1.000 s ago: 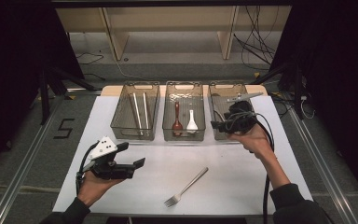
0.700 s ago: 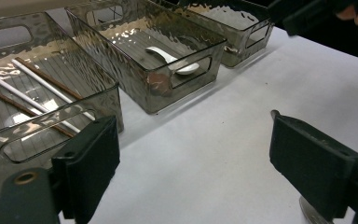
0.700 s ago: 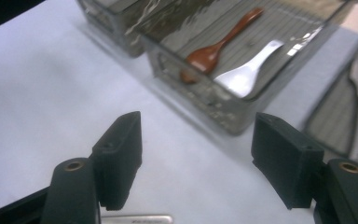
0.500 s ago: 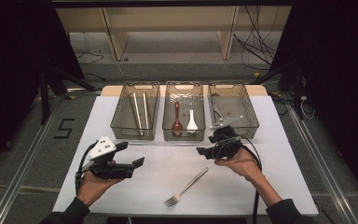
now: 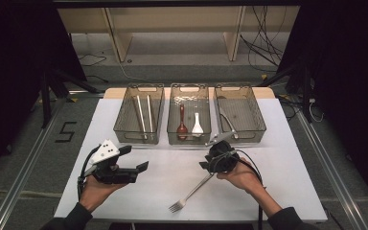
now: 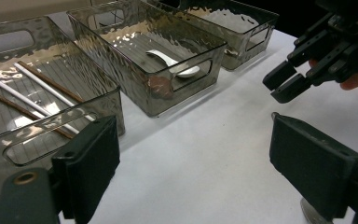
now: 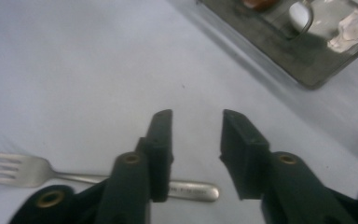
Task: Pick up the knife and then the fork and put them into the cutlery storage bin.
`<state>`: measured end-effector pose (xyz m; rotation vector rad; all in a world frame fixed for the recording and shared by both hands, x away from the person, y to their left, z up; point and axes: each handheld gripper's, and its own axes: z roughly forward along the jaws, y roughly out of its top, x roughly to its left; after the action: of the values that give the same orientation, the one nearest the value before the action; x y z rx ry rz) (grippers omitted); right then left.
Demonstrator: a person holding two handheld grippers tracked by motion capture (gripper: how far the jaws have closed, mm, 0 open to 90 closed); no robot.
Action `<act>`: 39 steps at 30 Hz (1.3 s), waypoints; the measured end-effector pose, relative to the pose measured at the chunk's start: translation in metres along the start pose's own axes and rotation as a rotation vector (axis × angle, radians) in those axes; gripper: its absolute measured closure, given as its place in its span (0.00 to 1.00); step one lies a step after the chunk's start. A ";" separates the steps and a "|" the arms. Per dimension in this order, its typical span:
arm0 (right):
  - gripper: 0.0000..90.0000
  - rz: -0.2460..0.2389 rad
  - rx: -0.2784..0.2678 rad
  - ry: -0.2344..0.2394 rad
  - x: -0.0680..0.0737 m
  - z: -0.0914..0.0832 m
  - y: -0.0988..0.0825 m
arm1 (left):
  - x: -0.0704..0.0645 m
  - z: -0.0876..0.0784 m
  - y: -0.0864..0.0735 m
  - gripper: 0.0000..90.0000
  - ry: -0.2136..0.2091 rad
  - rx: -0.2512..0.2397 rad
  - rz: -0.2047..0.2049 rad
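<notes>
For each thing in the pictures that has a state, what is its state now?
Fork: flat on the table, not gripped.
Right gripper: open, jaws just closing partway, nothing between them, above the fork handle.
Left gripper: open, empty.
Left bin: holds chopsticks.
Middle bin: holds two spoons.
Right bin: holds one metal utensil.

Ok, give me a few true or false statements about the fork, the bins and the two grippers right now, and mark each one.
1. The fork lies on the white table, outside the bins. True.
2. The right gripper grips the fork. False: nothing is between its jaws, which have just been closing; the fork handle lies under them.
3. The middle bin holds two spoons. True.
4. The left bin is empty. False: it holds chopsticks.
5. The left gripper holds a spoon. False: it is open and holds nothing.
</notes>
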<state>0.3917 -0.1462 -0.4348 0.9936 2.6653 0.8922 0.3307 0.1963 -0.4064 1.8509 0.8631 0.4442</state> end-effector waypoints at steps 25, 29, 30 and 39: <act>1.00 -0.045 0.169 -0.002 0.002 0.029 -0.013 | 0.000 0.000 0.000 0.17 -0.001 -0.006 -0.007; 1.00 -0.037 0.179 0.007 0.001 0.030 -0.013 | 0.000 0.000 0.000 0.17 -0.001 -0.003 -0.006; 1.00 -0.036 0.180 0.012 0.000 0.030 -0.013 | 0.000 0.000 0.000 0.17 0.000 -0.003 -0.007; 1.00 0.007 0.246 0.034 -0.001 0.023 -0.019 | 0.000 0.000 0.000 0.17 0.000 -0.003 -0.008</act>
<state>0.3900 -0.1475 -0.4641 1.0454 2.8528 0.5971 0.3307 0.1968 -0.4065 1.8439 0.8694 0.4405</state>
